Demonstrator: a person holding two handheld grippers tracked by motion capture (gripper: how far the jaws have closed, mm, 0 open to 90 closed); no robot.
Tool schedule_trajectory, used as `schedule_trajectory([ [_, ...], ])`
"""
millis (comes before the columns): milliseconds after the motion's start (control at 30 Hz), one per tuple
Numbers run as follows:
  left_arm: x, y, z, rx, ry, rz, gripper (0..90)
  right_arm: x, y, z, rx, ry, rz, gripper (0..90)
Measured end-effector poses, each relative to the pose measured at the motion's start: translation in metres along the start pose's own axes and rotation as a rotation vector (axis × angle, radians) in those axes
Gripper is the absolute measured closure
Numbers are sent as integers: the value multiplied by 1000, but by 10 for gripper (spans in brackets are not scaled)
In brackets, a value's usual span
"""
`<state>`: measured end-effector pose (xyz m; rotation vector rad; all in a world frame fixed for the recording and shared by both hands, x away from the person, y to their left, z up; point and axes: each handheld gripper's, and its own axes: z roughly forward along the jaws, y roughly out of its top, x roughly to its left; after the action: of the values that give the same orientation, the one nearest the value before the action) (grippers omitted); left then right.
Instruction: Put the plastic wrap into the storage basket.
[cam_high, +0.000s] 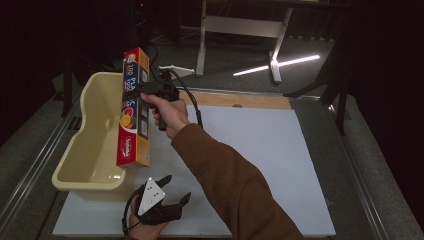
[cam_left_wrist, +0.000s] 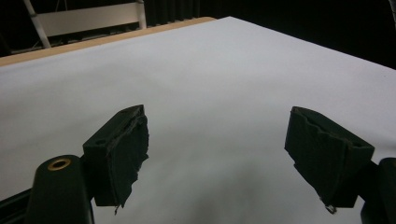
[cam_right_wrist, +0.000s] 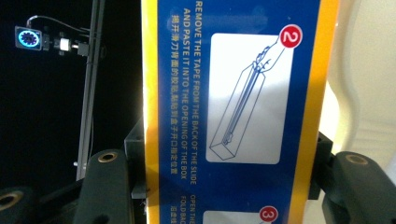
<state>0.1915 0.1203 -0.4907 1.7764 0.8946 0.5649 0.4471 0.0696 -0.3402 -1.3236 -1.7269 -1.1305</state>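
Observation:
A long blue, yellow and red plastic wrap box (cam_high: 134, 107) hangs upright in the air beside the right rim of a cream plastic tub (cam_high: 95, 135). My right gripper (cam_high: 144, 90) is shut on the box near its upper half, held by a hand with a brown sleeve. In the right gripper view the box's blue instruction panel (cam_right_wrist: 233, 112) stands between the two black jaws, with the tub wall (cam_right_wrist: 364, 93) behind it. My left gripper (cam_high: 175, 191) rests low near the table's front edge, open, with only white table between its fingers (cam_left_wrist: 121, 154).
The white table top (cam_high: 260, 150) spreads to the right of the tub. A wooden strip (cam_high: 240, 100) runs along its far edge. Beyond it stand white metal table legs (cam_high: 202, 37) on a dark floor. A lit ring device (cam_right_wrist: 29, 37) hangs on a stand in the dark.

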Motion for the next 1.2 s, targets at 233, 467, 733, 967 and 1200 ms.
schedule_trajectory([
  [233, -2, 0, -5, -16, 8, 6, 213, -1, -4, 17, -6, 9, 20, 397],
  [467, -2, 0, -9, -21, 16, 11, 212, -8, -8, 38, 14, 5, 57, 397],
  [733, -1, 0, -12, -33, 25, 6, 212, -11, -13, 53, -9, 8, 89, 397],
  [967, -1, 0, -13, -35, 28, 9, 217, -13, -19, 62, -10, -14, 81, 397],
  [1200, 0, 0, -14, -38, 33, 8, 217, -19, -19, 66, -22, -51, 84, 395],
])
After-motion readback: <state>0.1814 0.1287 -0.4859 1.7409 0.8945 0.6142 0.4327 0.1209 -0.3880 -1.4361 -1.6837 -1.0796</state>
